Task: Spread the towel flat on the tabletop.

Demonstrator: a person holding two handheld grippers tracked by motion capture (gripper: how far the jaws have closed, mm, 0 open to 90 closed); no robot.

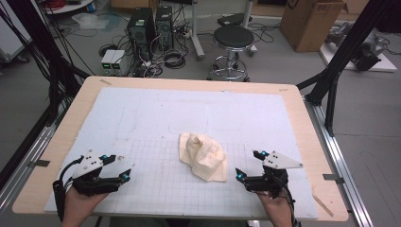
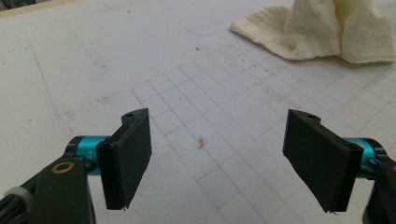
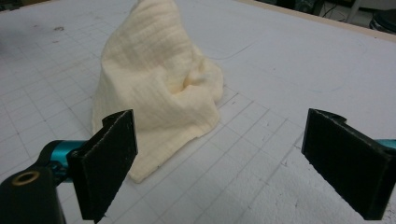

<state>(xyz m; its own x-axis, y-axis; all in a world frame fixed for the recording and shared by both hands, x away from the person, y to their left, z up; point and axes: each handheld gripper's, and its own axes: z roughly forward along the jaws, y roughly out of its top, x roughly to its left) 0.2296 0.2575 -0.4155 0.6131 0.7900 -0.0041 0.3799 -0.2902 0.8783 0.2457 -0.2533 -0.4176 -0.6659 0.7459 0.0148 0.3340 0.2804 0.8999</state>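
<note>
Here, your table point(image 1: 61, 137) is a pale wooden top covered by a white sheet point(image 1: 156, 113) printed with a grid on its near half. No containers stand on it. At its middle lies a cream cloth point(image 1: 204, 156), crumpled into a soft heap rather than spread flat. In the high view its long axis runs from about eleven o'clock to five o'clock, with a bunched peak at the far end and a flatter corner trailing toward you. Your left gripper point(image 1: 122, 167) rests at the cloth's eight o'clock, well apart from it, jaws spread wide with nothing between them. Your right gripper point(image 1: 249, 164) sits near the cloth's four o'clock, jaws likewise wide and empty, aimed at the cloth without touching it.
</note>
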